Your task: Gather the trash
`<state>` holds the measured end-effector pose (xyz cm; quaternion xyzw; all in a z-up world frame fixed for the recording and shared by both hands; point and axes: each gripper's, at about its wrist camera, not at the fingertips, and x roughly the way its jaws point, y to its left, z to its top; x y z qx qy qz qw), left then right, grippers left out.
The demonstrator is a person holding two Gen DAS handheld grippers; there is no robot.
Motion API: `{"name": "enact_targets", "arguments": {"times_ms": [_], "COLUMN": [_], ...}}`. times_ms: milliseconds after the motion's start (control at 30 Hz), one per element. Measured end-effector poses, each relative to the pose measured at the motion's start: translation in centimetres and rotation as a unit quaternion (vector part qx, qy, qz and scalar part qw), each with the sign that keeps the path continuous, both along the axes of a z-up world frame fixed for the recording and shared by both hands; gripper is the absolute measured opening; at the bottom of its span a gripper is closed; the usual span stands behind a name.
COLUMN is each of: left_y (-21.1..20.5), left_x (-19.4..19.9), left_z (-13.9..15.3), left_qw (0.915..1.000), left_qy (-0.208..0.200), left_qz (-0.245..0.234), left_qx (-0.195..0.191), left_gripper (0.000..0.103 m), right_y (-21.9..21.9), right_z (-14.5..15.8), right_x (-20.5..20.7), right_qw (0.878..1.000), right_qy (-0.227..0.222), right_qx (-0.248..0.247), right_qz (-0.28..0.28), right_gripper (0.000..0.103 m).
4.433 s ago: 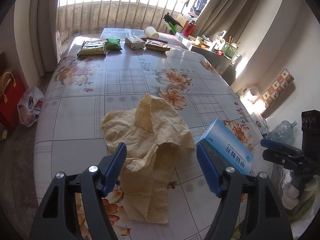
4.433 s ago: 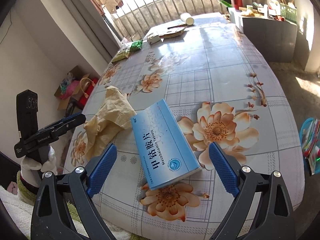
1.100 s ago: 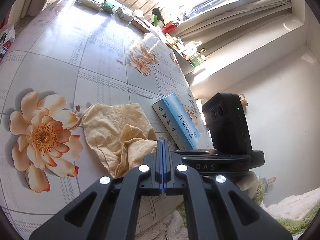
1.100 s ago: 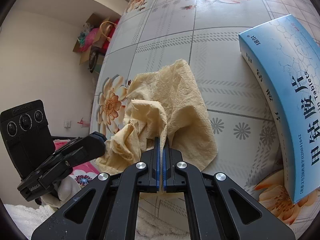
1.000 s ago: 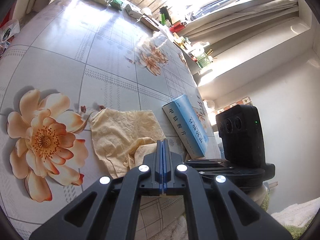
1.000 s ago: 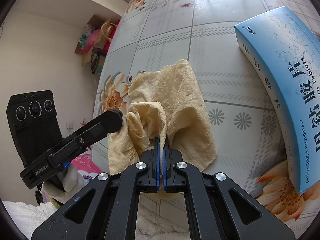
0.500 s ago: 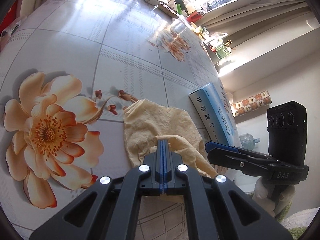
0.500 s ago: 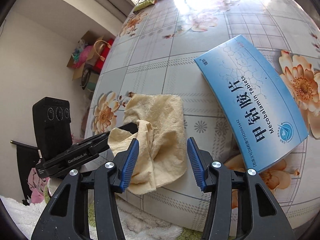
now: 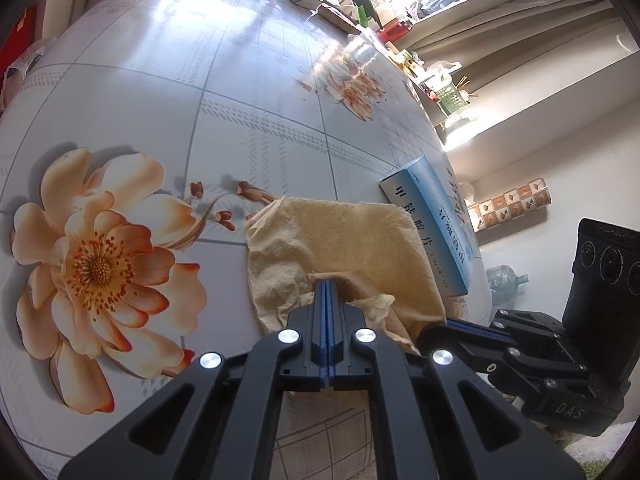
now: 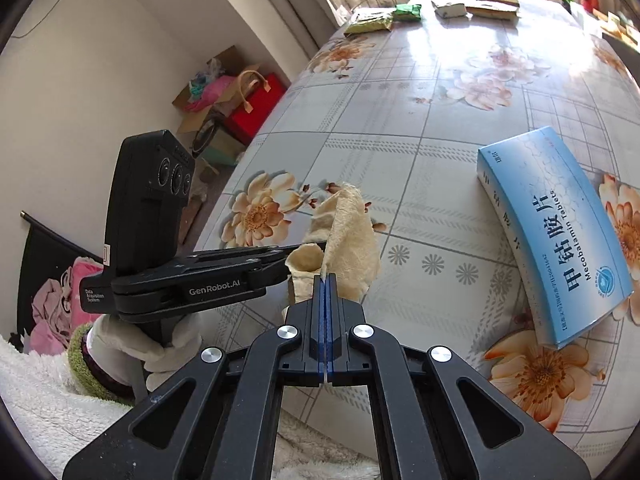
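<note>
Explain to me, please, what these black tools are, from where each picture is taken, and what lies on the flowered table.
No robot is here: a person holds one black clamp-like gripper in each hand, with a camera on each looking along its fingers. The left gripper and the right gripper are both shut on the same crumpled yellow tissue, pinching it from two sides. Beside it on the flowered tablecloth lies a blue tablet box. Small packets lie at the far end. A white-gloved hand holds the left tool.
</note>
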<state>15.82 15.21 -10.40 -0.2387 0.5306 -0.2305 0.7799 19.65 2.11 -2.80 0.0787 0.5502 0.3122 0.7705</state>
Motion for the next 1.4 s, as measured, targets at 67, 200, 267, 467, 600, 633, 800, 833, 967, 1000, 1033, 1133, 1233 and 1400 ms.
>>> {"name": "enact_targets", "arguments": {"times_ms": [67,200,267,467,600,633,800,833,967,1000,1033,1133,1233,1400], "left_y": [0.1,0.2,0.6,3.2,5.7,5.8,4.6,4.3,3.7,3.6,3.5,2.9,2.4,2.0], "left_x": [0.0,0.0,0.0,-0.7,-1.1,-1.2,-2.0,-2.2,-2.9,-3.0,-2.9,-2.6,-2.4,-1.8], "left_z": [-0.1,-0.1,-0.2,1.7,2.0,1.8,0.5,0.4,0.7,0.8,0.8,0.8,0.4,0.0], "left_qw": [1.0000,0.9999,0.9998,0.9977,0.9939,0.9938,0.9879,0.9864,0.9858,0.9881,0.9905,0.9924,0.9903,0.9876], "left_qy": [0.003,0.005,0.009,-0.027,-0.015,-0.005,0.056,0.063,0.065,0.066,0.068,0.072,0.080,0.082], "left_qz": [0.002,0.004,0.006,0.041,0.064,0.061,0.018,0.012,-0.006,-0.006,-0.007,-0.009,-0.009,-0.007], "left_qx": [-0.003,-0.008,-0.019,-0.046,-0.089,-0.093,-0.143,-0.152,-0.155,-0.139,-0.119,-0.100,-0.114,-0.133], "left_gripper": [0.001,0.001,0.001,0.004,0.028,0.035,0.050,0.053,0.062,0.062,0.063,0.063,0.063,0.063], "right_y": [0.8,2.1,2.3,2.2,1.8,1.6,0.8,0.8,0.4,0.2,0.0,-0.4,-0.5,-1.1], "right_z": [-0.8,-2.0,-2.9,-3.8,-3.9,-4.0,-3.7,-3.7,-3.8,-3.8,-3.8,-3.9,-4.0,-4.1], "right_x": [-0.1,-0.1,0.0,0.2,0.1,0.1,-0.4,-0.5,-0.6,-0.6,-0.7,-0.7,-0.8,-1.0], "right_qw": [1.000,0.999,0.999,0.998,0.998,0.998,0.997,0.997,0.996,0.996,0.996,0.995,0.995,0.994], "right_qy": [0.010,0.016,0.032,0.049,0.058,0.061,0.070,0.071,0.079,0.081,0.082,0.085,0.084,0.081], "right_qx": [-0.004,-0.017,-0.017,-0.012,-0.002,0.001,0.008,0.010,0.022,0.026,0.029,0.041,0.051,0.070], "right_qz": [0.014,0.036,0.040,0.036,0.031,0.030,0.024,0.023,0.017,0.016,0.015,0.010,0.005,0.001], "right_gripper": [0.001,0.003,0.003,0.003,0.002,0.002,0.002,0.002,0.001,0.001,0.001,0.001,0.001,0.001]}}
